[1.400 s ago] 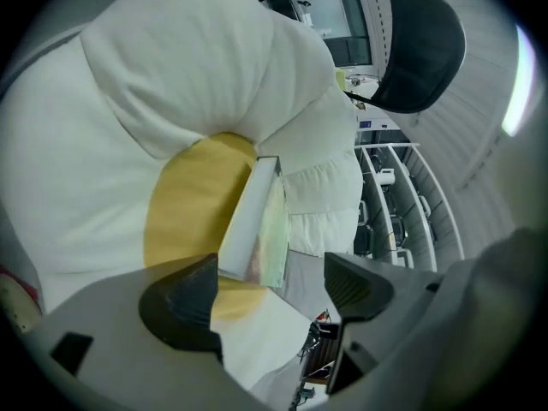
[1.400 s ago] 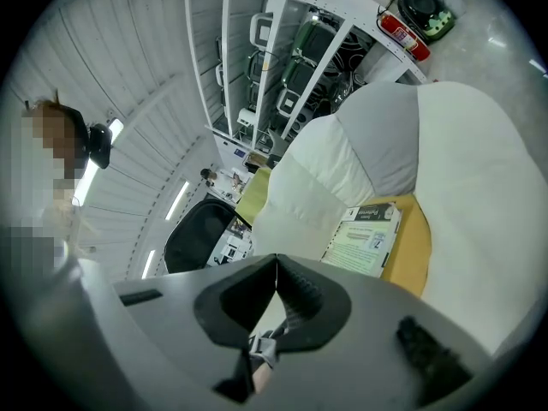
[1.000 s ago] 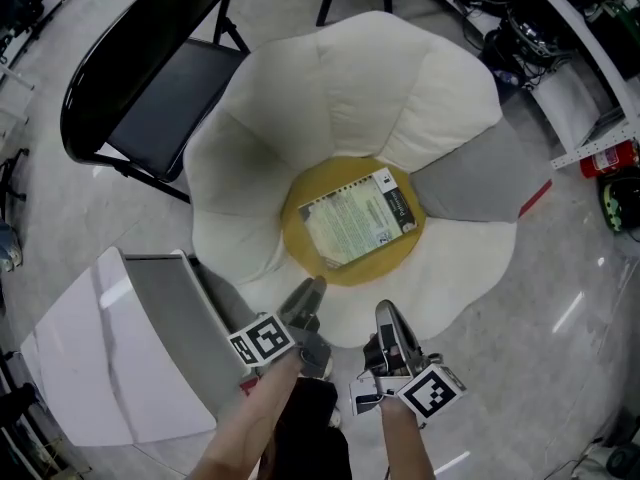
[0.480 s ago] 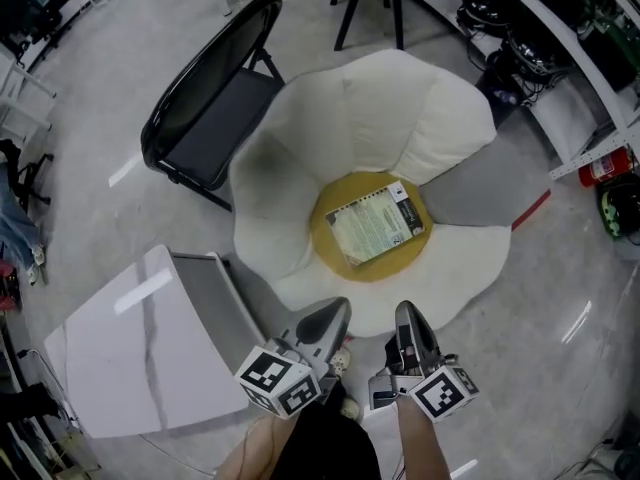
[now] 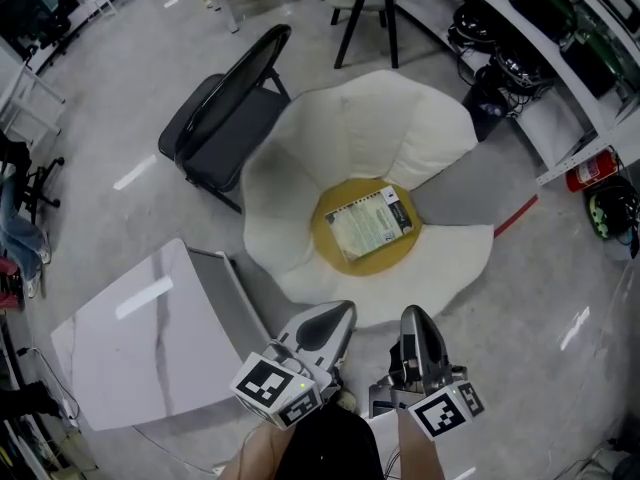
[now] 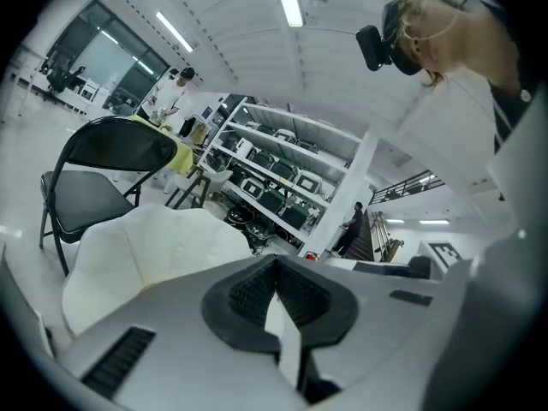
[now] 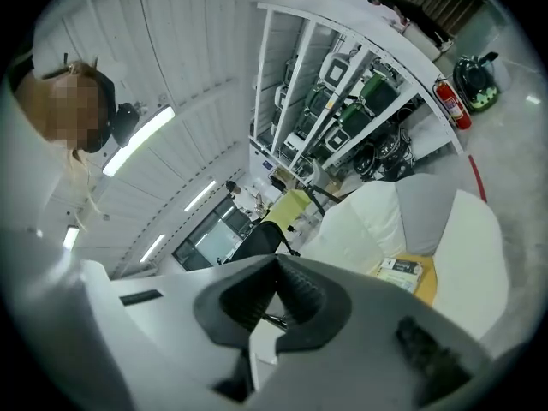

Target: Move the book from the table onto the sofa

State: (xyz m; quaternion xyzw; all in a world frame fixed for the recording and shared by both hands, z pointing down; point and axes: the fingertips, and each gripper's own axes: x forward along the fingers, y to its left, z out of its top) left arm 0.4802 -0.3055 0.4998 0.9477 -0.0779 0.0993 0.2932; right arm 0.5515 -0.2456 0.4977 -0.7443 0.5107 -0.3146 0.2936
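Observation:
The book [image 5: 370, 226] lies flat, cover up, on the yellow centre of the flower-shaped white sofa [image 5: 350, 133]. Both grippers hang at the bottom of the head view, well short of the sofa's near petals. My left gripper [image 5: 335, 315] is shut with nothing between its pads, and my right gripper [image 5: 416, 318] beside it is also shut and empty. In the left gripper view the left gripper [image 6: 276, 259] points over a sofa [image 6: 163, 247] petal. The right gripper [image 7: 276, 260] view shows the book [image 7: 399, 272] on the sofa [image 7: 467, 229] below.
A white marble table [image 5: 140, 343] stands at the lower left, next to the sofa. A black folding chair [image 5: 225, 118] sits behind the sofa on the left. Stand legs [image 5: 365, 18] are beyond it. Shelves with gear and a red fire extinguisher [image 5: 585, 171] line the right side.
Both grippers have drawn back from the sofa towards the bottom of the view. The left gripper has rolled. The view takes in more floor. The book has stayed on the yellow centre.

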